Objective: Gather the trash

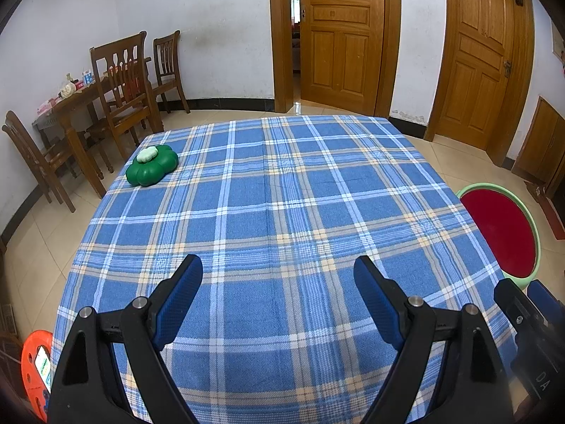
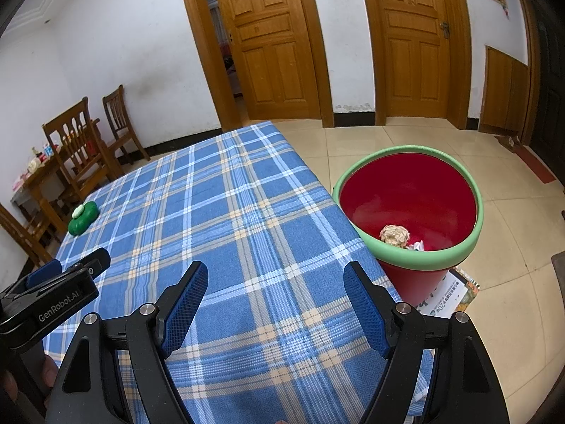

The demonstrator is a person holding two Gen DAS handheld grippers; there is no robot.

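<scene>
A red bin with a green rim [image 2: 408,265] stands on the floor at the table's right edge, and it also shows in the left wrist view [image 1: 494,226]. Inside it lie a crumpled beige paper ball [image 2: 394,235] and a bit of white paper [image 2: 416,246]. My left gripper [image 1: 279,268] hangs open over the near part of the blue plaid tablecloth [image 1: 275,194], nothing between its fingers. My right gripper [image 2: 277,274] is open too, over the cloth just left of the bin. Each gripper shows at the edge of the other's view.
A green clover-shaped object with a pale top [image 1: 152,165] sits at the table's far left corner. Wooden chairs and a cluttered side table [image 1: 74,102] stand at the left wall. An orange item [image 1: 35,367] lies on the floor at the near left, printed paper [image 2: 455,296] beside the bin.
</scene>
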